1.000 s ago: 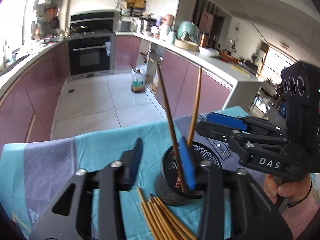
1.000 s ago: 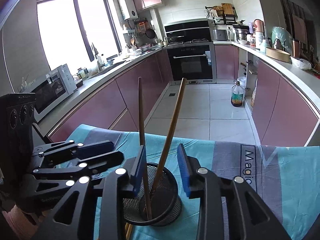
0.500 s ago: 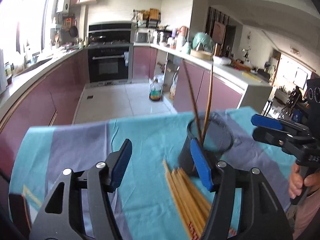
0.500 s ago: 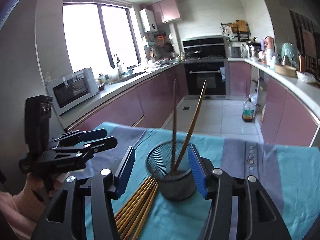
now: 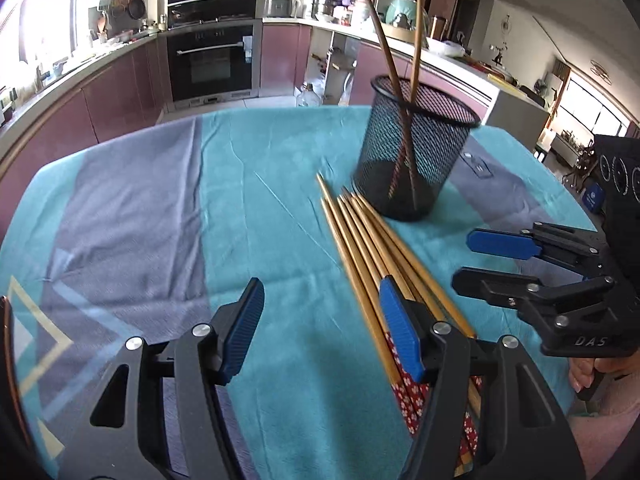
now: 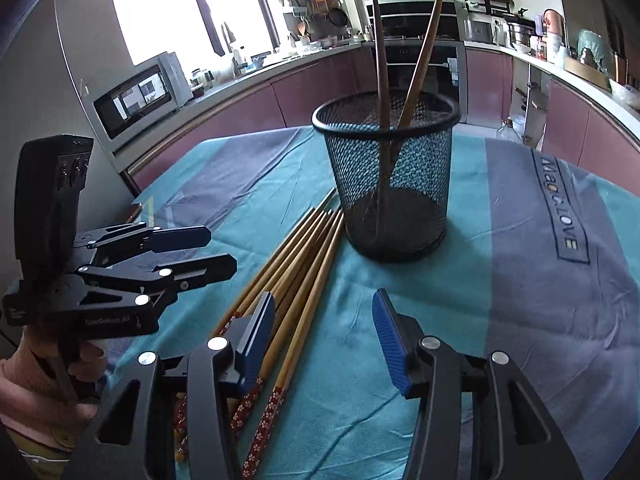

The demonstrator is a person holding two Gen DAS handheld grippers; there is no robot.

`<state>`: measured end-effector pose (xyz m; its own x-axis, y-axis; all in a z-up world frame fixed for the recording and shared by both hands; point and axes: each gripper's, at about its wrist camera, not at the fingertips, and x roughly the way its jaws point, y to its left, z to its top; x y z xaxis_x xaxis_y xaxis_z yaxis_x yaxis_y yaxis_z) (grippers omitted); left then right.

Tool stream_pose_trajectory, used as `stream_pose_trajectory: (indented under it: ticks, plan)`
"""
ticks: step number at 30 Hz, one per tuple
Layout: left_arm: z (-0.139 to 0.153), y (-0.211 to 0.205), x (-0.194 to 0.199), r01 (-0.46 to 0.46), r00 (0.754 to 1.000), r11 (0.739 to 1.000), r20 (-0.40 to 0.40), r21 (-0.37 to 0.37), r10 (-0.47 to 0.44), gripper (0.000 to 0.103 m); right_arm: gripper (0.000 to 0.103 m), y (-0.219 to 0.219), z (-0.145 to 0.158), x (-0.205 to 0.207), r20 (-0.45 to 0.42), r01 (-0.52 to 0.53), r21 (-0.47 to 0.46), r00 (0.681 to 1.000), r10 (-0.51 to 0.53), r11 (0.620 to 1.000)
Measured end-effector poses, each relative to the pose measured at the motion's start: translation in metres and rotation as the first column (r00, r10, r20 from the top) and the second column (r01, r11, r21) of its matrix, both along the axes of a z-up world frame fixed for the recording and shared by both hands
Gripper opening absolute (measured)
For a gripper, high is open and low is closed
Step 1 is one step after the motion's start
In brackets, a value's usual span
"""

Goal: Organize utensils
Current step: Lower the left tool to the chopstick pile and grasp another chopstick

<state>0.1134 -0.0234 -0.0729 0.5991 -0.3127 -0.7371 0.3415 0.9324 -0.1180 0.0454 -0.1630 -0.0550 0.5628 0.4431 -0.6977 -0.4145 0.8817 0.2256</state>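
A black mesh cup (image 5: 416, 160) (image 6: 388, 184) stands on the teal and grey tablecloth (image 5: 140, 220) with two brown chopsticks (image 5: 384, 40) (image 6: 380, 60) leaning in it. Several loose chopsticks (image 5: 368, 240) (image 6: 296, 256) with red flowered ends lie in a bundle in front of the cup. My left gripper (image 5: 322, 284) (image 6: 222, 250) hovers open just left of the bundle, nothing between its fingers. My right gripper (image 6: 323, 300) (image 5: 464, 259) hangs over the bundle's right edge. Its jaws are closing and grip nothing.
A person's hand (image 6: 44, 384) holds the left gripper's handle. Behind the table run purple kitchen cabinets (image 5: 120, 92), an oven (image 5: 212, 60), a microwave (image 6: 140, 92) and a cluttered counter (image 6: 580, 64). A bottle (image 5: 308, 98) stands on the floor.
Both grippers have drawn back from over the cup and sunk toward the table. Their jaws stand wider than a second ago. The two chopsticks stay in the cup.
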Motion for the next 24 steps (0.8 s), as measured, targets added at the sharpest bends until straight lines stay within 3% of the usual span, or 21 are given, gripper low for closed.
stream_pose_trajectory:
  ticks: [10, 24]
  plan:
    - [-0.013, -0.005, -0.003, 0.006, 0.999, 1.0, -0.048, -0.006, -0.007, 0.053, 0.041, 0.013, -0.003, -0.001, -0.011, 0.009, -0.022, 1.0, -0.009, 1.0]
    - [-0.014, -0.012, -0.002, 0.019, 0.999, 1.0, -0.05, 0.007, -0.018, 0.053, 0.036, 0.021, -0.012, 0.003, -0.048, 0.02, -0.058, 0.999, -0.023, 0.998]
